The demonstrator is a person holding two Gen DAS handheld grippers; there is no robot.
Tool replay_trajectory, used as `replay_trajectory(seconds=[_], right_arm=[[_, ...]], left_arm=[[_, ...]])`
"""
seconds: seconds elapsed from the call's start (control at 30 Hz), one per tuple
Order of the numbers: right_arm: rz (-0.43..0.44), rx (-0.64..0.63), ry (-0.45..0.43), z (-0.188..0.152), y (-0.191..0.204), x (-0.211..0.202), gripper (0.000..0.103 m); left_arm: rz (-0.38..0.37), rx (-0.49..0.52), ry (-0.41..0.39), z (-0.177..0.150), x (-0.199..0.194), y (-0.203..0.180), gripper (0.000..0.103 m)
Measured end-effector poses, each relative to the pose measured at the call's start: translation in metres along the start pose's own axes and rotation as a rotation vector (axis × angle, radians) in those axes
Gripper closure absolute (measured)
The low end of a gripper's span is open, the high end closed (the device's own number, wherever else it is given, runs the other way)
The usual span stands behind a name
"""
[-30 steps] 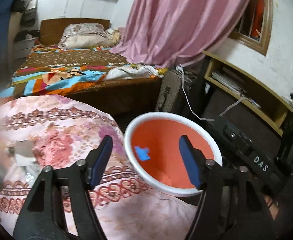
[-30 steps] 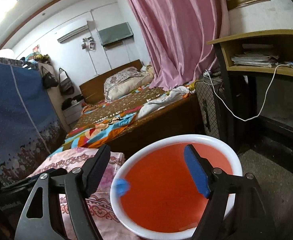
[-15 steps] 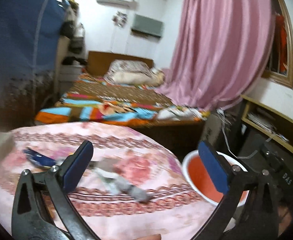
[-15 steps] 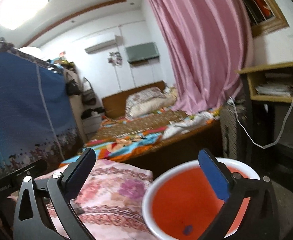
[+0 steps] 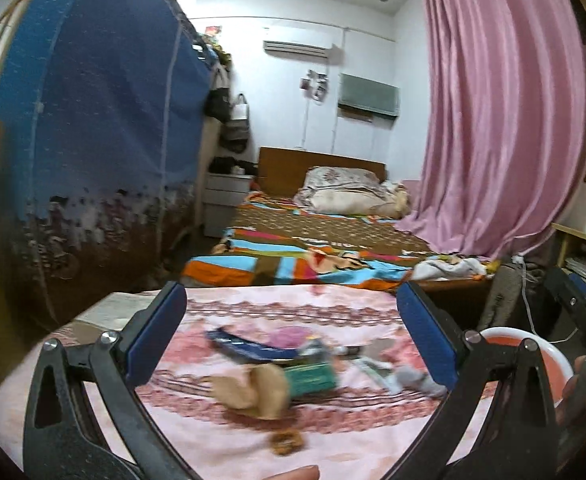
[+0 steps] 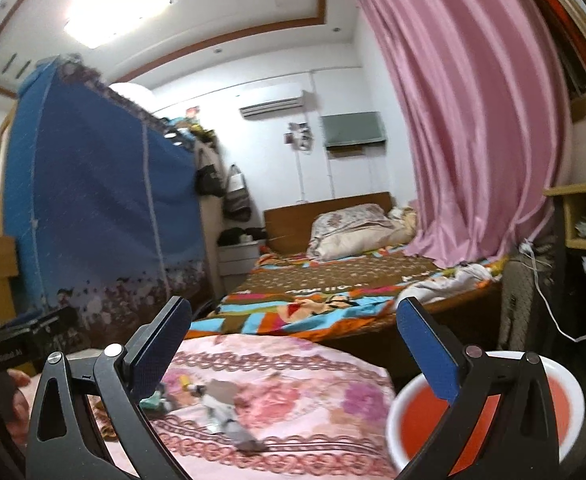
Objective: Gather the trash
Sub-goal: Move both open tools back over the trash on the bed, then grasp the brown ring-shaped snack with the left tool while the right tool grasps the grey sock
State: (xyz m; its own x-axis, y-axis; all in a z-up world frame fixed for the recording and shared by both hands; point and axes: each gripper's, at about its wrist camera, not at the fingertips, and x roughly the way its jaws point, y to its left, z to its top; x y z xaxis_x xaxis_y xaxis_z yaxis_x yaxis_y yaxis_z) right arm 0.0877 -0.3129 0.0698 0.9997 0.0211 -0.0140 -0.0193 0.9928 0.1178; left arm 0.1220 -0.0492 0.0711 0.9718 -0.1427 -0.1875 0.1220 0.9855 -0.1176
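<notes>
While jaws gape | left gripper (image 5: 289,340) above trash (image 5: 277,376) | no contact

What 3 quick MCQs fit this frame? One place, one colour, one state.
1. Where is the tub relative to the table?
A. on it
B. beside it, lower
C. on the bed

2. What colour is the tub inside?
A. orange-red
B. green
C. black

3. What state is the left gripper in?
A. shut on a wrapper
B. shut, empty
C. open, empty

Answers:
1 B: the right wrist view shows its white rim off the cloth's edge and below it.
2 A: the inside is orange-red within the white rim.
3 C: its blue pads stand wide apart, and the trash lies on the table beyond them.
</notes>
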Motion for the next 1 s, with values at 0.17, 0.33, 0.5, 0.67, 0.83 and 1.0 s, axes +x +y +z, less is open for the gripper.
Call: replay_trajectory(seconds=[0.17, 0.33, 0.5, 0.67, 0.83, 1.0], right_arm=[[0.044, -0.054, 0.041, -0.008, 0.025, 0.010, 0.000], [0.070, -0.085, 0.185, -0.023, 0.037, 0.033, 0.000], [0.076, -0.068, 0.374, -0.042, 0.034, 0.059, 0.000], [0.080, -0.039, 0.493, -0.055, 0.030, 0.074, 0.000], [0.086, -0.038, 0.612, -0.070, 0.032, 0.091, 0.014], [0.091, -0.070, 0.690, -0.079, 0.039, 0.101, 0.027]], left_arm=[[0.021, -0.007, 0.008, -0.010, -0.008, 0.031, 0.012], [0.011, -0.009, 0.067, -0.029, -0.011, 0.039, 0.012], [-0.014, -0.005, 0.169, -0.040, 0.000, 0.034, 0.012], [-0.039, -0.040, 0.321, -0.050, 0.019, 0.036, 0.012], [-0.061, -0.060, 0.467, -0.064, 0.038, 0.035, 0.013], [-0.095, -0.060, 0.582, -0.077, 0.050, 0.030, 0.020]])
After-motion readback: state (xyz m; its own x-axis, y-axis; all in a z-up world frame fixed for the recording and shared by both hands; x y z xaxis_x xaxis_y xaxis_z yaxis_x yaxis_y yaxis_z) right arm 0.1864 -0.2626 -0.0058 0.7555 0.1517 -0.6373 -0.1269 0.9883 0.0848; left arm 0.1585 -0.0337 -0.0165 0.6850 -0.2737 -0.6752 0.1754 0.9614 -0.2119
